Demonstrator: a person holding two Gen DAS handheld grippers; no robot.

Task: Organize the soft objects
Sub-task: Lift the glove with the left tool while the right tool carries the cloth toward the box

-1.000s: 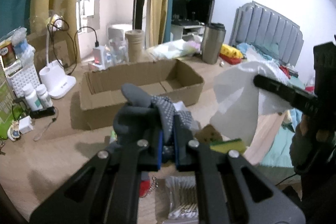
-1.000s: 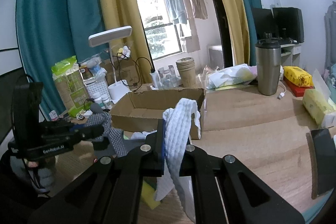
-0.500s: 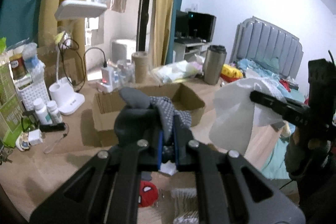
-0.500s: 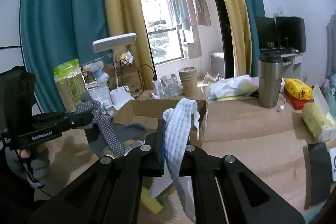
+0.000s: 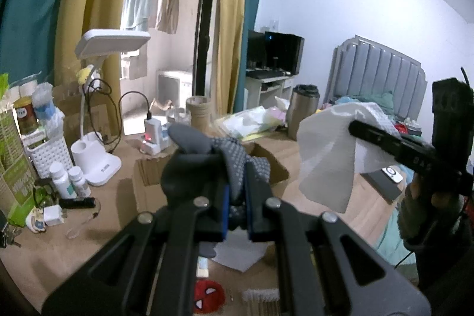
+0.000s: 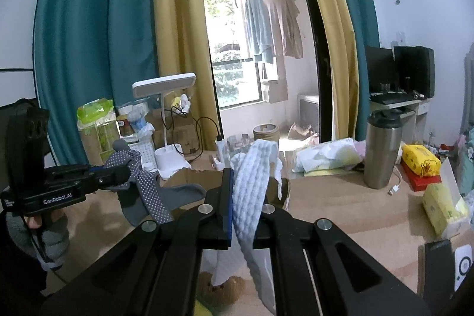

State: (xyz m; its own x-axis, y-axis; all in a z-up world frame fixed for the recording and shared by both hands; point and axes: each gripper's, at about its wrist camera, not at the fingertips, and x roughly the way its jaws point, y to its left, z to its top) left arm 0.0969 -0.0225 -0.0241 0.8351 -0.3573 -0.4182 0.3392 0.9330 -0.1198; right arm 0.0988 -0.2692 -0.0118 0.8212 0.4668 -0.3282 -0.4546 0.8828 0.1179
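My left gripper (image 5: pixel 237 191) is shut on a grey dotted glove (image 5: pixel 234 159) and holds it in the air above the table; the glove also shows in the right wrist view (image 6: pixel 148 185). My right gripper (image 6: pixel 246 197) is shut on a white waffle-weave cloth (image 6: pixel 251 182), which hangs down; in the left wrist view the cloth (image 5: pixel 326 156) hangs at the right. An open cardboard box (image 5: pixel 148 171) lies on the table behind both, partly hidden by the glove and cloth.
A white desk lamp (image 5: pixel 97 159), small bottles (image 5: pixel 69 179), a white basket (image 5: pixel 49 153) and a charger stand at the left. A steel tumbler (image 6: pixel 382 150), yellow packs (image 6: pixel 420 165) and a tissue pack (image 6: pixel 444 206) are at the right. A Spider-Man toy (image 5: pixel 209 298) lies near the front.
Both grippers have risen with their loads; the glove and cloth now hang higher above the table, and the box sits lower and farther in view.
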